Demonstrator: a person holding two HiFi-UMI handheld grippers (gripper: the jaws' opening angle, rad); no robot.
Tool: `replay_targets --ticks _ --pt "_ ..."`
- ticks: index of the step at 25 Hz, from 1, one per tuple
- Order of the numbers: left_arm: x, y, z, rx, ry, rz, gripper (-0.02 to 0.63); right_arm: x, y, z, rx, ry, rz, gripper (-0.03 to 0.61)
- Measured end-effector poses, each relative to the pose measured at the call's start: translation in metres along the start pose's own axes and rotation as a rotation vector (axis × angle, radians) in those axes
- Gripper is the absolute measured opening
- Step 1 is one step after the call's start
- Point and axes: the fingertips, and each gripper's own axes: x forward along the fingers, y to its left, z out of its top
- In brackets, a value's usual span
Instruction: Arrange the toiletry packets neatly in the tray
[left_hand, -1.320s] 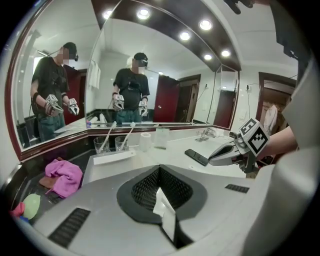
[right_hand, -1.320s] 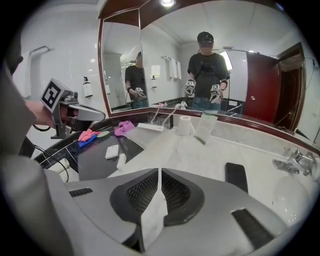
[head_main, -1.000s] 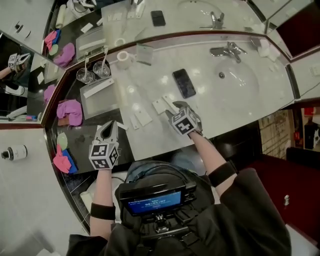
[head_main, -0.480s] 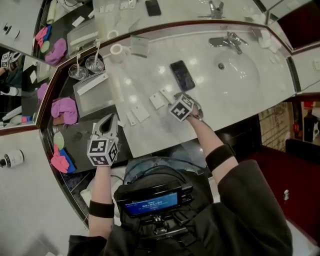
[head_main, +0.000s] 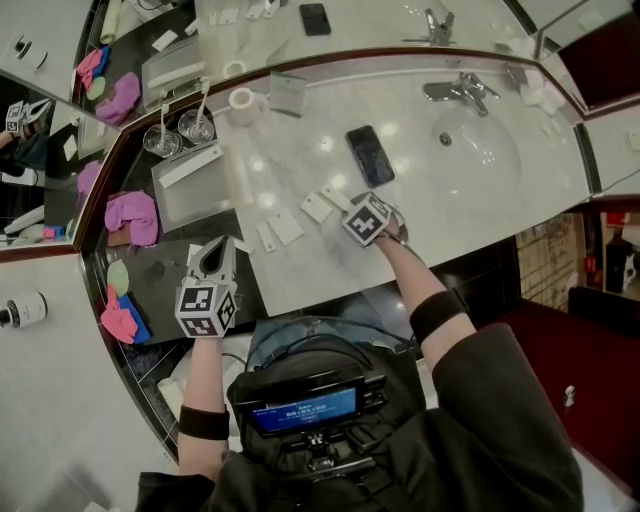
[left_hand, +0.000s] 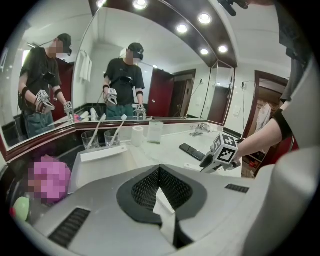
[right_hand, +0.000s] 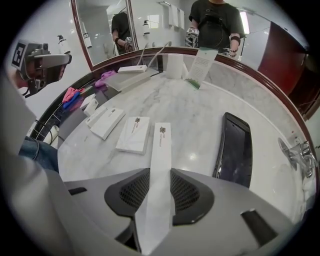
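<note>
Right gripper is clamping a long white packet near one end, pads pressing on both long edges. Jaws have just been closing on it. It's pointing steeply down at the marble, just in front of the phone. The packet's free end is reaching out toward the mirror, right beside one of the loose packets.

Left gripper is sitting with its jaws together, pinching a small white packet; a corner of it is poking out behind the pads. It's hovering over the dark ledge left of the marble, near the tray's front corner and well apart from the right gripper.

By size:
- Marble counter is filling most of the head view.
- Sink is sitting at the counter's right end.
- Tray, frosted, is sitting at the left end by the mirror, with one long tray packet lying along its back edge.
- Phone is lying flat, screen up, between sink and tray.
- Two glasses are standing just behind the tray, a toothbrush leaning in each.
- Loose packets, three of them, are lying flat on the marble between the tray and the right gripper, none touching the tray.
</note>
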Motion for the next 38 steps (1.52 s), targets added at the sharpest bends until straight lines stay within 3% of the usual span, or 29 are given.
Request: replay_targets --ticks 9,18,25,32,38 --pt "-0.009 0.009 -0.003 -0.012 -0.014 0.009 0.002 -0.018 0.001 0.017 -0.004 -0.084 -0.035 0.144" --pt "-0.021 0.018 0.000 -0.015 -0.044 0.018 0.001 -0.080 0.013 0.066 -0.034 -0.352 -0.114 0.144" --pt "-0.029 0.030 0.000 -0.031 -0.066 0.031 0.000 -0.127 0.047 0.096 -0.013 -0.577 -0.072 0.144" --pt "-0.035 0.040 -0.006 -0.038 -0.077 0.034 0.001 -0.135 0.083 0.126 -0.120 -0.623 -0.066 0.144" --pt "-0.042 0.069 -0.008 -0.037 -0.089 0.061 0.000 -0.120 0.133 0.184 -0.365 -0.602 -0.052 0.144"
